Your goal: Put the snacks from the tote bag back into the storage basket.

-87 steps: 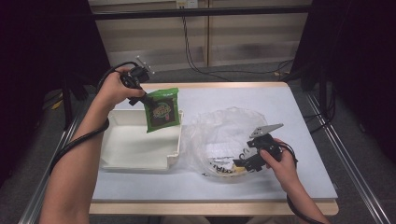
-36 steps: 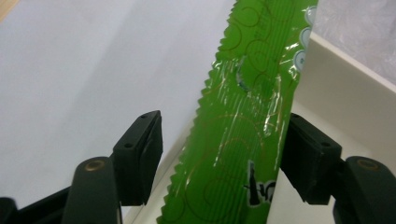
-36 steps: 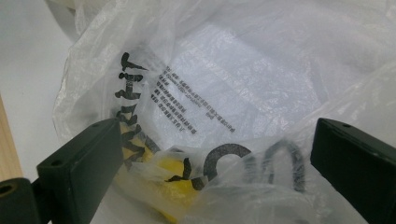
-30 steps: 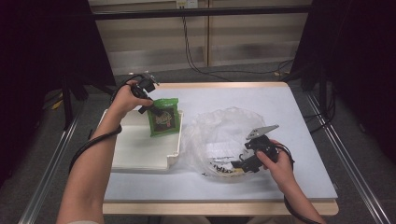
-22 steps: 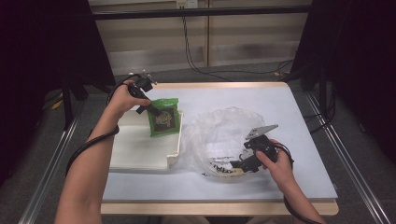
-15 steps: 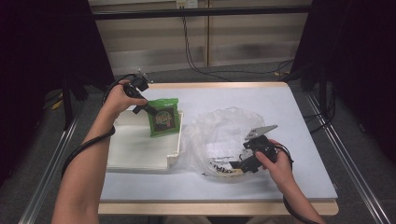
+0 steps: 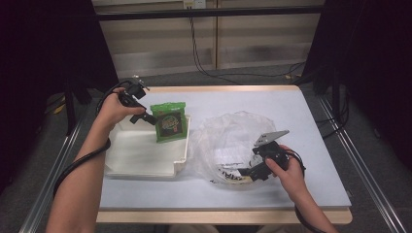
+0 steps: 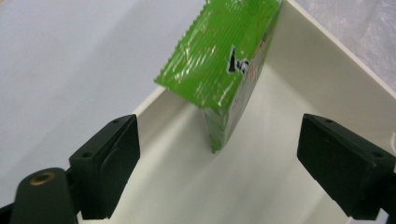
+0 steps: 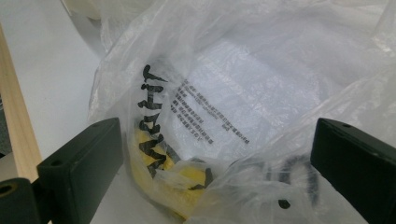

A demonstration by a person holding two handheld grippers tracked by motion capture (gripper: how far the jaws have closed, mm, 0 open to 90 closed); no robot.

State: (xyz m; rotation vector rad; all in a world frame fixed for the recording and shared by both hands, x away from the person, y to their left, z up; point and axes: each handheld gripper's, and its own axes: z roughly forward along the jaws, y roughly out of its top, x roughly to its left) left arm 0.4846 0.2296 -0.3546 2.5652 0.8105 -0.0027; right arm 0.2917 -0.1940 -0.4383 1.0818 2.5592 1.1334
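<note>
Left gripper (image 7: pixel 148 118) jaws, just opened wide, flank the untouched green packet (image 7: pixel 169 122) leaning on the tray (image 7: pixel 145 162) wall; right gripper (image 7: pixel 252 171) jaws gape around the bag (image 7: pixel 228 141).

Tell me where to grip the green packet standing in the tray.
Probably grip the green packet by its crimped top edge, coming from above with the left gripper. It leans upright against the white tray wall, so that thin, flat edge stands free for open jaws.

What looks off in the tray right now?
The green packet isn't lying flat: it stands on edge, leaning against the white tray's far right wall, top poking above the rim. The left gripper has just opened its jaws and sits clear of it, so the packet may topple.
</note>
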